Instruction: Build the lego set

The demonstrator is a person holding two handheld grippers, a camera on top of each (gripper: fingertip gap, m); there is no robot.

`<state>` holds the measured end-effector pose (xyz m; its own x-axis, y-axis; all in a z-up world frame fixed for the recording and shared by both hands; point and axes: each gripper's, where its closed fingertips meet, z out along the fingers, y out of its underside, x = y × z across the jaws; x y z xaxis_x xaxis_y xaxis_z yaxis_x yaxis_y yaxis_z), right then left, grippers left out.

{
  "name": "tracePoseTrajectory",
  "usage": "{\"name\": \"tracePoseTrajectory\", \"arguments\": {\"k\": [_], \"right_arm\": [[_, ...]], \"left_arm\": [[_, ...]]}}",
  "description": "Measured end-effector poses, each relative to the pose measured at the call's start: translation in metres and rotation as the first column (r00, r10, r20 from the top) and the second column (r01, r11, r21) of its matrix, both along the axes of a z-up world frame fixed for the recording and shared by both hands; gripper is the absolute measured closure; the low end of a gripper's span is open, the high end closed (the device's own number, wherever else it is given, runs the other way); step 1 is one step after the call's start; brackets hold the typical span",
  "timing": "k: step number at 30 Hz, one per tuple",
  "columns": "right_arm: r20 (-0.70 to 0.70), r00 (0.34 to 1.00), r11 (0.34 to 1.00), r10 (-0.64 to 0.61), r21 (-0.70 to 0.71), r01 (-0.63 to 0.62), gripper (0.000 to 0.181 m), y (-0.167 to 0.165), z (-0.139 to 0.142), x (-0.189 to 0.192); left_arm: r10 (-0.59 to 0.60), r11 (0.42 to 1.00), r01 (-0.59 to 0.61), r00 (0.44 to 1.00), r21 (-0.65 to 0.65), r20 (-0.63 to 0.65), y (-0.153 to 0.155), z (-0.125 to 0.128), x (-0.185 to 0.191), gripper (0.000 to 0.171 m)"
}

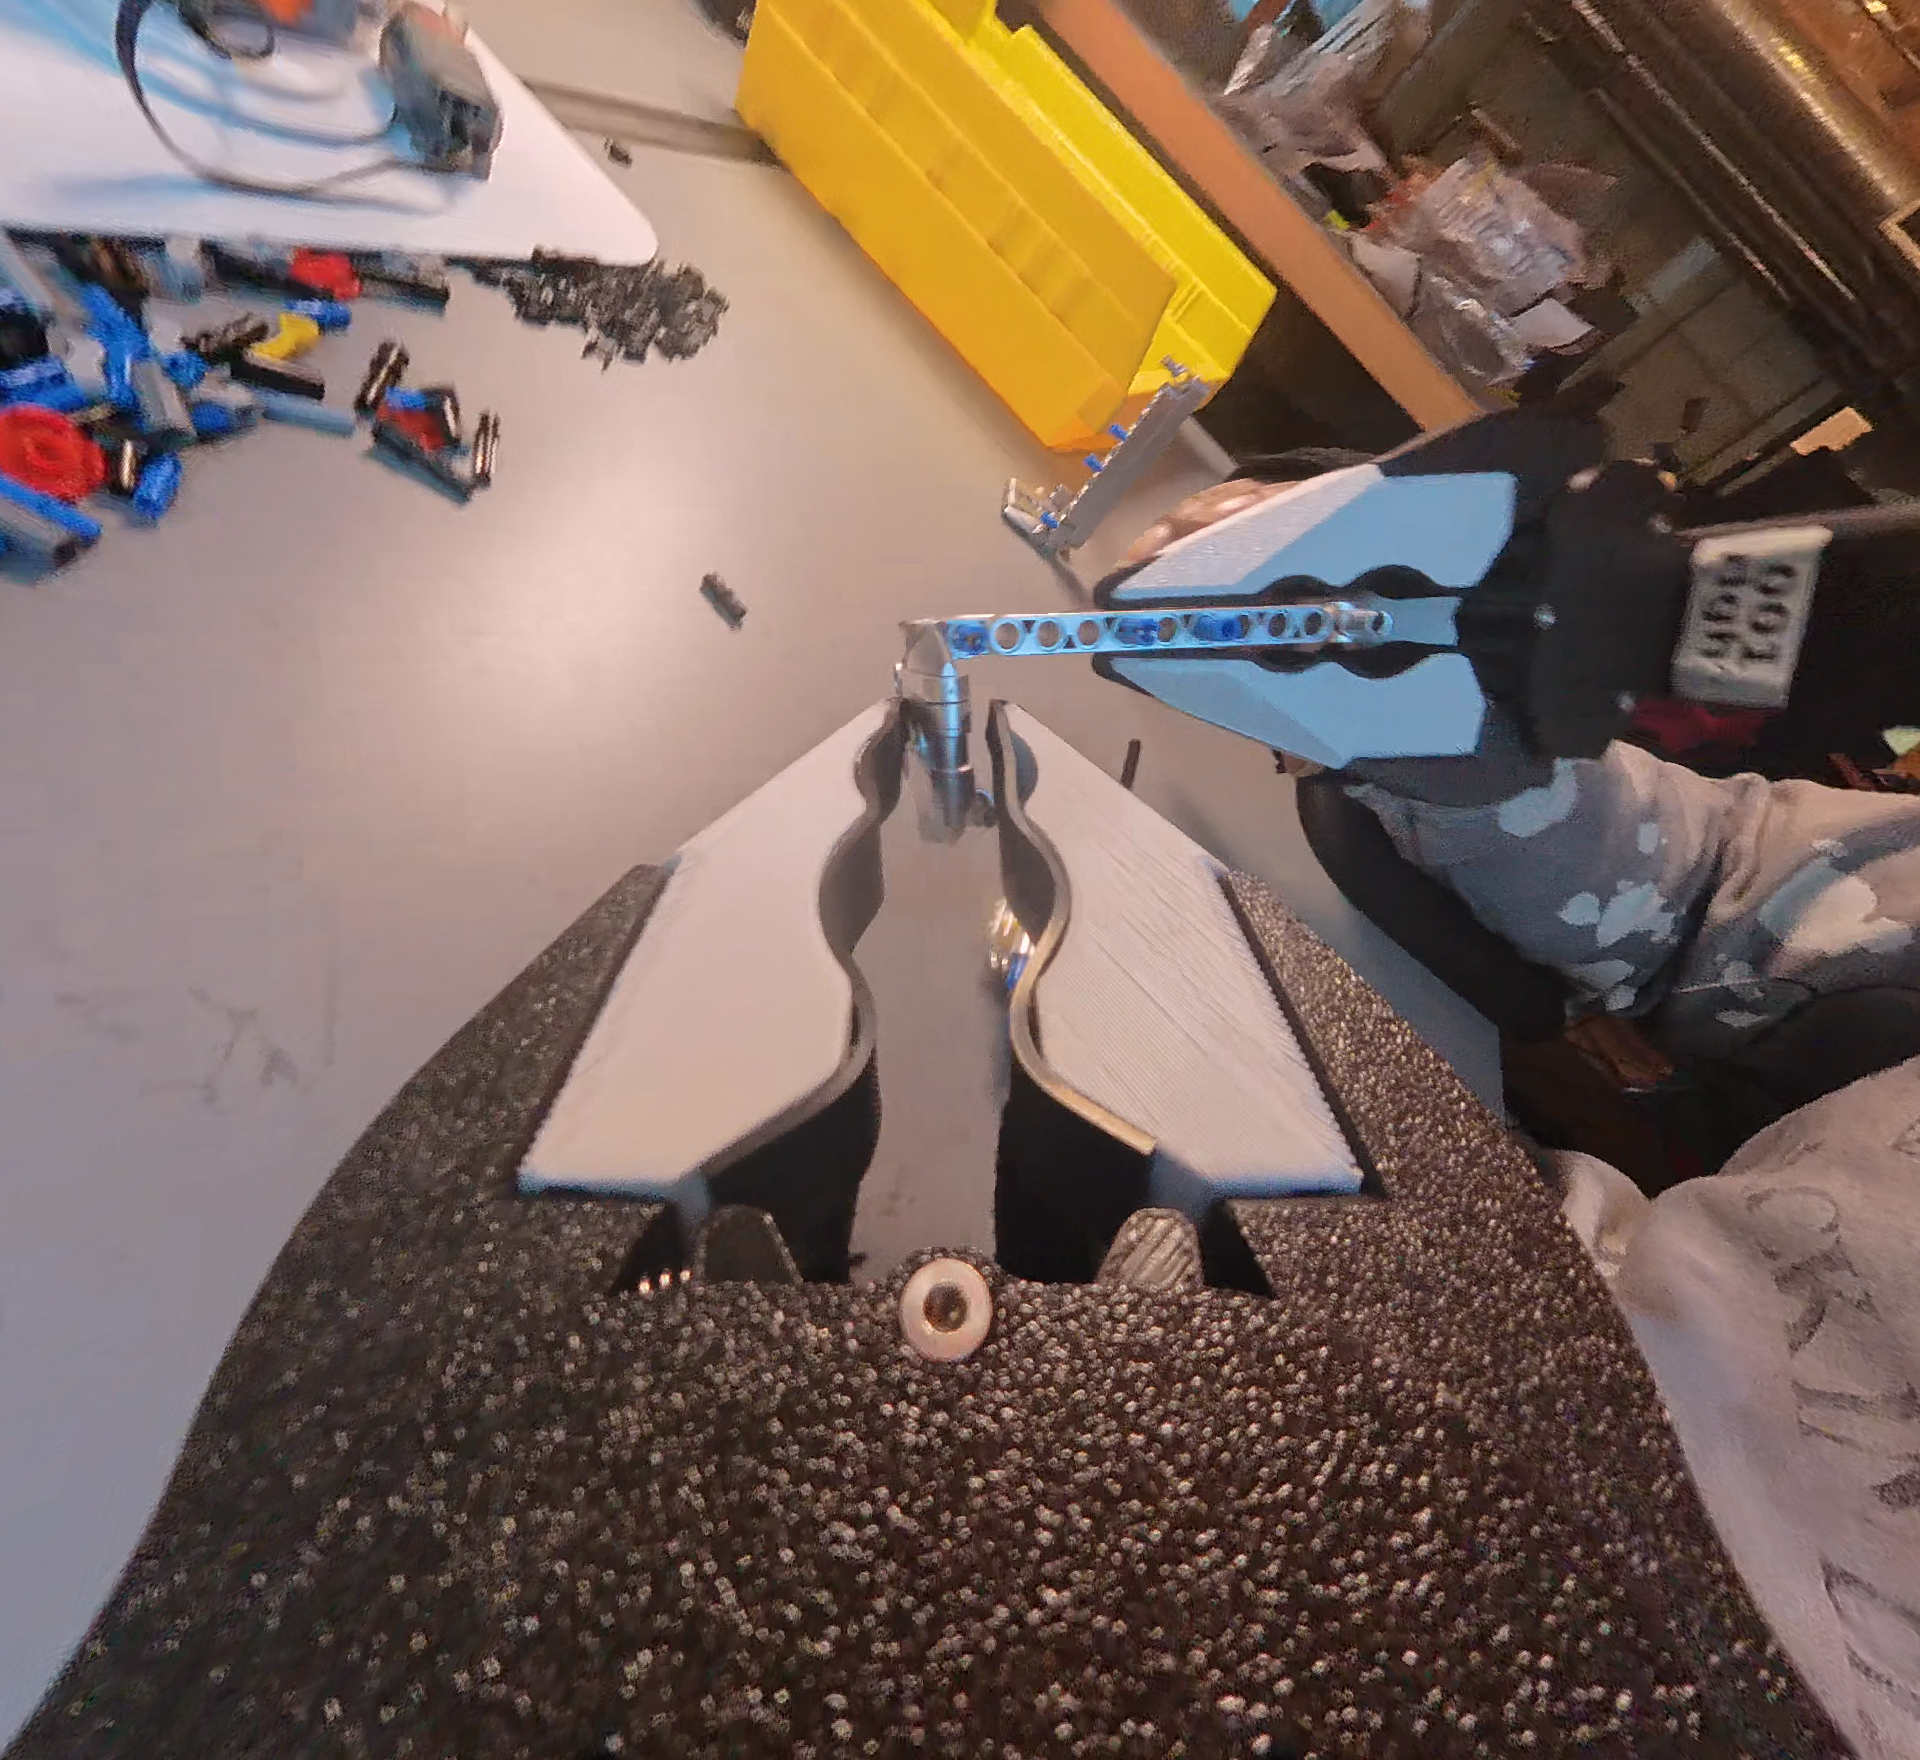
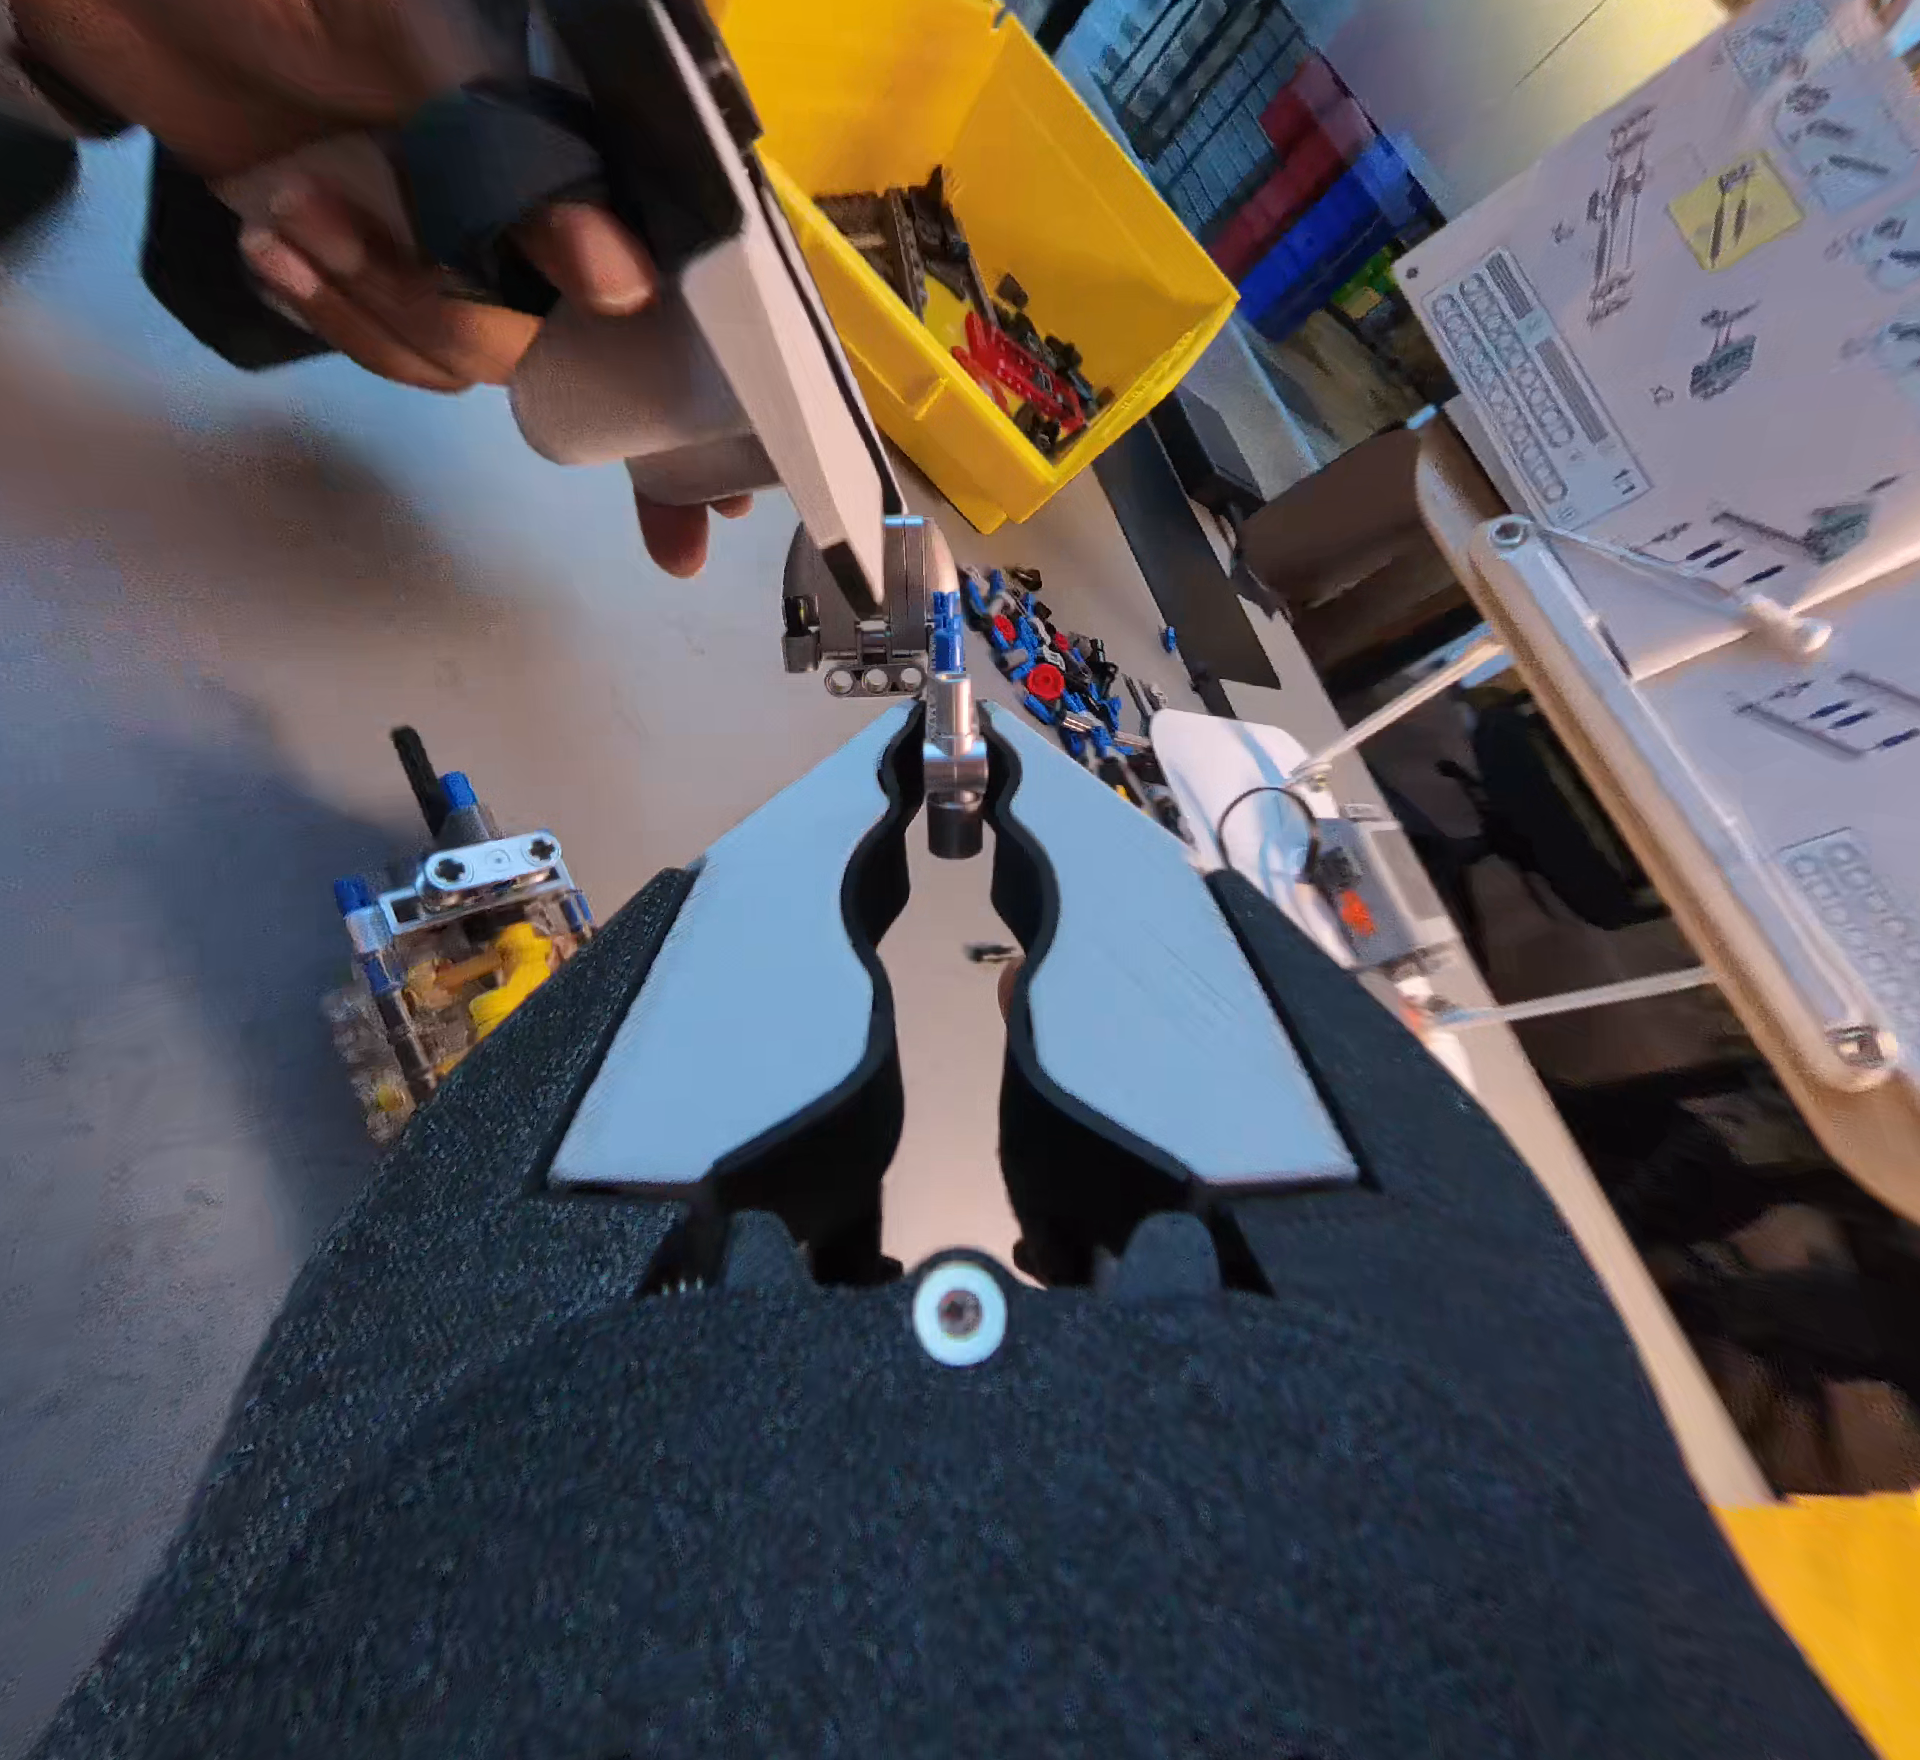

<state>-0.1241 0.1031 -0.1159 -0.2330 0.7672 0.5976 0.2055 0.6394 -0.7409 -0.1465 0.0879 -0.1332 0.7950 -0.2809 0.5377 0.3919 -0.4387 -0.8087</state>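
Left wrist view: left gripper (image 1: pixel 940 723) jaws clenched on a small grey connector piece (image 1: pixel 935 754) at the tips. That piece joins at 12 o'clock to a long grey holed beam (image 1: pixel 1049 635) w/ blue pins, which runs off toward 3 o'clock into the right gripper (image 1: pixel 1299 624), jaws clamped on the beam's far end. So both grippers hold one joined assy, in the air above the tabletop (image 1: pixel 416 775).

Right wrist view: right gripper (image 2: pixel 951 723) grips the beam end-on (image 2: pixel 951 754); left gripper (image 2: pixel 810 463) comes in from 11 o'clock, a person's hand (image 2: pixel 343 183) on it.

Surroundings: loose blue/red/black parts (image 1: pixel 156 422) at 10 o'clock, yellow bin (image 1: pixel 987 183) at 1 o'clock, another small grey assy (image 1: pixel 1101 474) on the tabletop just past the beam. Right view also shows a part-built module (image 2: pixel 457 931) at 9 o'clock and an instruction sheet on a stand (image 2: pixel 1662 360) at 2 o'clock.

Risks, my read:
- Corner joint is the weak pt. Any twist or pull btwn the two grippers could pop the connector off the beam.
- Left grip is only at the jaw tips on a small rounded part, so it may rotate or squirt out.
- Frames are motion-blurred; a fast move w/ both ends clamped loads the joint.
- A drop would land the piece among loose parts, hard to re-grasp.
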Motion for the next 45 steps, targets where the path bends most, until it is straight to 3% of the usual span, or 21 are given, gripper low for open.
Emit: {"name": "tracePoseTrajectory", "arguments": {"k": [3,6,8,10,12,16,22,25,28,30,35,39,45], "right_arm": [[-0.030,0.997,0.956,0.075,-0.284,-0.080,0.174,0.005,0.013,0.003],[-0.091,0.978,0.839,0.186,-0.504,-0.206,0.174,-0.002,0.028,0.010],[-0.128,0.960,0.761,0.249,-0.587,-0.275,0.174,-0.010,0.036,0.015],[-0.148,0.944,0.690,0.294,-0.651,-0.317,0.174,-0.019,0.041,0.017],[-0.134,0.940,0.685,0.313,-0.653,-0.321,0.174,-0.023,0.038,0.017],[-0.160,0.923,0.622,0.351,-0.697,-0.358,0.174,-0.032,0.045,0.015],[-0.334,0.876,0.444,0.348,-0.764,-0.468,0.175,-0.039,0.083,0.006],[-0.401,0.857,0.349,0.324,-0.791,-0.502,0.174,-0.039,0.097,0.003],[-0.451,0.844,0.300,0.289,-0.795,-0.528,0.175,-0.036,0.107,0.006],[-0.462,0.846,0.326,0.268,-0.783,-0.530,0.175,-0.033,0.110,0.009],[-0.431,0.861,0.389,0.269,-0.769,-0.507,0.175,-0.029,0.107,0.023],[-0.296,0.901,0.513,0.318,-0.745,-0.426,0.174,-0.032,0.085,0.032],[-0.097,0.923,0.661,0.371,-0.671,-0.336,0.171,-0.039,0.062,0.044]], "left_arm": [[-0.070,0.986,0.088,0.989,0.141,-0.129,-0.012,0.027,0.004,0.132],[-0.061,0.951,0.146,0.953,0.273,-0.297,-0.022,0.047,0.011,0.114],[-0.099,0.928,0.211,0.934,0.307,-0.344,-0.028,0.050,0.024,0.101],[-0.153,0.914,0.267,0.924,0.305,-0.350,-0.032,0.046,0.037,0.100],[-0.208,0.920,0.309,0.907,0.242,-0.365,-0.034,0.029,0.046,0.099],[-0.274,0.919,0.327,0.931,0.221,-0.242,-0.034,0.018,0.055,0.099],[-0.319,0.879,0.306,0.947,0.367,-0.026,-0.033,0.048,0.067,0.100],[-0.275,0.863,0.248,0.961,0.441,-0.003,-0.029,0.063,0.071,0.103],[-0.214,0.855,0.208,0.976,0.475,-0.041,-0.024,0.074,0.071,0.110],[-0.185,0.846,0.208,0.978,0.490,-0.095,-0.025,0.079,0.070,0.128],[-0.177,0.842,0.212,0.977,0.497,-0.116,-0.033,0.089,0.065,0.129],[-0.169,0.845,0.238,0.968,0.479,-0.183,-0.039,0.092,0.061,0.129],[-0.249,0.861,0.351,0.922,0.368,-0.298,-0.049,0.075,0.066,0.129]]}}
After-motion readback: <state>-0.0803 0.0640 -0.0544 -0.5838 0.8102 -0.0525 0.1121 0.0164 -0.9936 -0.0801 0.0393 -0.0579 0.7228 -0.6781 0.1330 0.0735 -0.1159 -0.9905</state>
